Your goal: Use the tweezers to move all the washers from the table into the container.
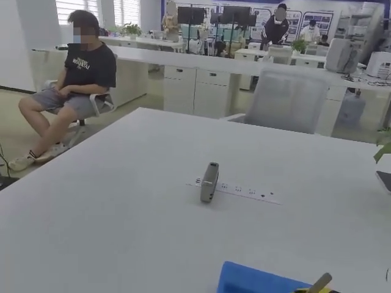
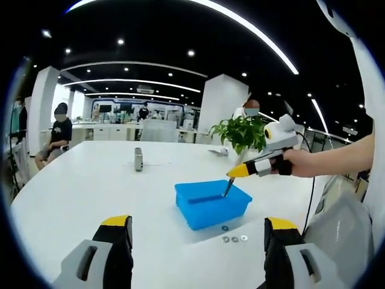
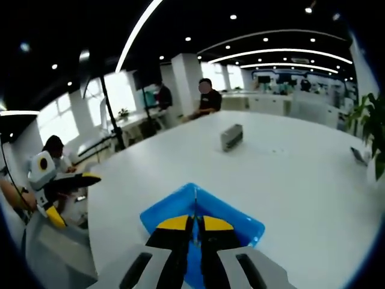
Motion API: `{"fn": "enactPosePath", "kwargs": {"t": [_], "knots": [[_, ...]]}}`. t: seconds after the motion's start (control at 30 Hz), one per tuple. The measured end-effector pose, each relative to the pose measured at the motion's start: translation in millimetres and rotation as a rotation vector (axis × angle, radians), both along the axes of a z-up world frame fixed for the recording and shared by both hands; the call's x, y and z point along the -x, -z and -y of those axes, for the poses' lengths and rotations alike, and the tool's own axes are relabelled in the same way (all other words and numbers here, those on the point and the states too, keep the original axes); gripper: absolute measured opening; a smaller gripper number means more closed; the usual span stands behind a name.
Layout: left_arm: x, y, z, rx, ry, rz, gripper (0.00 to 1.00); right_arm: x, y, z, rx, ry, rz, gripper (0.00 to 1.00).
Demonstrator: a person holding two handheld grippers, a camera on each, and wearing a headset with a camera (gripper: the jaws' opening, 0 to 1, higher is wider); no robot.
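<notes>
The blue container (image 2: pixel 212 201) stands on the white table, and three small washers (image 2: pixel 234 239) lie on the table just in front of it. My right gripper (image 2: pixel 239 171), held in a hand, is shut on thin tweezers (image 2: pixel 229 187) whose tips dip into the container. In its own view the right gripper (image 3: pixel 195 224) has its jaws closed on the tweezers (image 3: pixel 195 236) above the container (image 3: pixel 240 226). My left gripper (image 2: pixel 198 224) is open and holds nothing, short of the washers. The container's edge (image 1: pixel 256 278) and a gripper's yellow fingertip (image 1: pixel 321 282) show at the bottom of the head view.
A grey device (image 1: pixel 209 182) stands mid-table on a flush power strip (image 1: pixel 244 190). A potted plant (image 2: pixel 242 131) is at the far right edge. A person sits on a chair (image 1: pixel 73 91) off the table's far left. An office chair (image 1: pixel 287 101) is behind the table.
</notes>
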State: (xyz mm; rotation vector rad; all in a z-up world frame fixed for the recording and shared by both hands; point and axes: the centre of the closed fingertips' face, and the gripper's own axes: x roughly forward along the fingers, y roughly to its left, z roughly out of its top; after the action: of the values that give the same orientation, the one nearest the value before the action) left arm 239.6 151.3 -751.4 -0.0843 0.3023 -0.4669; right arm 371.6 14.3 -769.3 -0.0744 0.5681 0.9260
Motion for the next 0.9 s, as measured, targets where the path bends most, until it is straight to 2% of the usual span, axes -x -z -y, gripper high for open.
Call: {"fn": "enactPosePath", "kwargs": {"t": [0.3, 0.57, 0.8, 0.9], "knots": [[-1.1, 2.2, -2.4, -0.012, -0.004, -0.012, 0.90, -7.7, 12.6, 7.6, 0.034, 0.021, -0.008, 0.03], [-0.5, 6.4, -2.5, -0.021, 0.002, -0.035, 0.89, -4.4, 22.0, 9.3, 0.045, 0.021, -0.025, 0.03], [-0.2, 9.1, -3.4, -0.029, 0.001, -0.048, 0.88, -10.1, 20.2, 13.6, 0.106, 0.020, 0.027, 0.03], [-0.3, 9.2, -3.7, -0.036, -0.001, -0.048, 0.87, -13.0, 25.2, 14.7, 0.112, 0.021, 0.021, 0.03]]}}
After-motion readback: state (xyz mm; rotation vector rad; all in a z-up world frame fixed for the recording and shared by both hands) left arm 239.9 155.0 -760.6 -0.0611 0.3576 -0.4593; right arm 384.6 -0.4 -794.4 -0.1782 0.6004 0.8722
